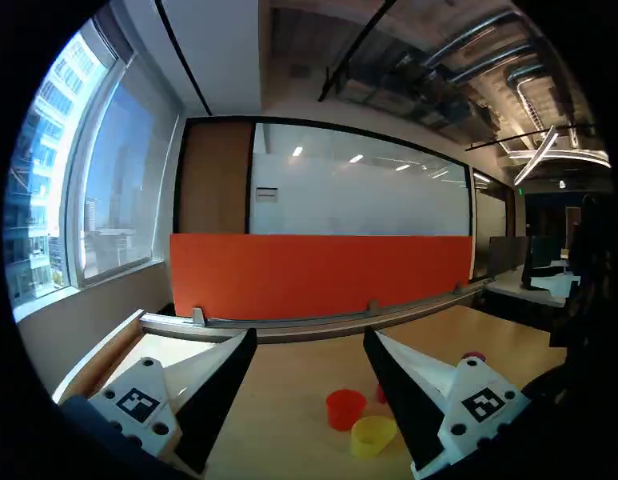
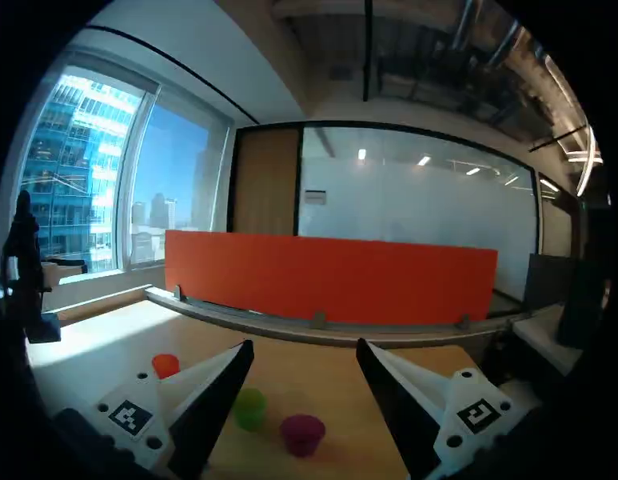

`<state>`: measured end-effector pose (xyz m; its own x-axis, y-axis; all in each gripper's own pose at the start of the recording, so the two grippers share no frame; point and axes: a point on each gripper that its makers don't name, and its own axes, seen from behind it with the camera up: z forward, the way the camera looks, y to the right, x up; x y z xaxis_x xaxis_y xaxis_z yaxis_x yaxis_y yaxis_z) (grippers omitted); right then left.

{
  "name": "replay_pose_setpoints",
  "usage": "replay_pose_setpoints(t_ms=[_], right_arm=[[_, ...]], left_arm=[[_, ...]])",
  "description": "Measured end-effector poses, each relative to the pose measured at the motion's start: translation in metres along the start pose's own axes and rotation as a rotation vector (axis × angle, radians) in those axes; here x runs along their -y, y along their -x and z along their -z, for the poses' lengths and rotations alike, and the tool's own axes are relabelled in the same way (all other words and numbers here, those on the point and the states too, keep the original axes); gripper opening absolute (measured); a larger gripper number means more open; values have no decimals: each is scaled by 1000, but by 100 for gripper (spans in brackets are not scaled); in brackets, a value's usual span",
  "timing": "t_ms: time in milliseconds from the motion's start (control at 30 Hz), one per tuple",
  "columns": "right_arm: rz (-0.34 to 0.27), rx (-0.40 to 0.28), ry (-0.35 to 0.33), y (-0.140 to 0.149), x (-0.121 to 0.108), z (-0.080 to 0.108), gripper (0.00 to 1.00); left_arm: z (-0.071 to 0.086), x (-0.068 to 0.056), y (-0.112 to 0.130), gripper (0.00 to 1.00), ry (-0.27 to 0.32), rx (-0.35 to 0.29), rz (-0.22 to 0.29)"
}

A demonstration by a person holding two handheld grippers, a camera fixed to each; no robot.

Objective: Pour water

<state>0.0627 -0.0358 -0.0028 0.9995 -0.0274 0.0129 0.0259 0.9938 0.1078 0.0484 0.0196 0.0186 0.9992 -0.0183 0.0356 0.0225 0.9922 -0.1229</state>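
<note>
Both grippers hover above a wooden desk (image 1: 293,376), and several small plastic cups stand on it. In the left gripper view, a red cup (image 1: 345,408) and a yellow cup (image 1: 373,436) sit low between the fingers, toward the right one. My left gripper (image 1: 309,334) is open and holds nothing. The right gripper view has an orange-red cup (image 2: 165,365) behind the left finger, a green cup (image 2: 249,408) and a purple cup (image 2: 302,434). My right gripper (image 2: 305,346) is open and empty above them. I cannot tell whether any cup holds water.
An orange partition (image 1: 316,276) on a metal rail closes the desk's far edge. Large windows (image 2: 85,176) run along the left. A small magenta thing (image 1: 473,356) lies at the right of the desk. A dark object (image 2: 25,272) stands at its left end.
</note>
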Motion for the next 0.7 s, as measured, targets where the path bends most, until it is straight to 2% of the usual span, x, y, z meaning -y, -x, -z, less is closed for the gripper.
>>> replay_pose_setpoints(t_ms=[167,500,700], right_arm=[[-10,-3,-52,-2,10,0,100],[-53,-32,-260,-19,50,9,100],[-42,-31,-347,-21,68,14,100]], left_arm=[[-1,-9,-5,99,61,5,-5],[3,-40,-13,99,223,14,-27],[6,-56,-16,99,302,9,-41]])
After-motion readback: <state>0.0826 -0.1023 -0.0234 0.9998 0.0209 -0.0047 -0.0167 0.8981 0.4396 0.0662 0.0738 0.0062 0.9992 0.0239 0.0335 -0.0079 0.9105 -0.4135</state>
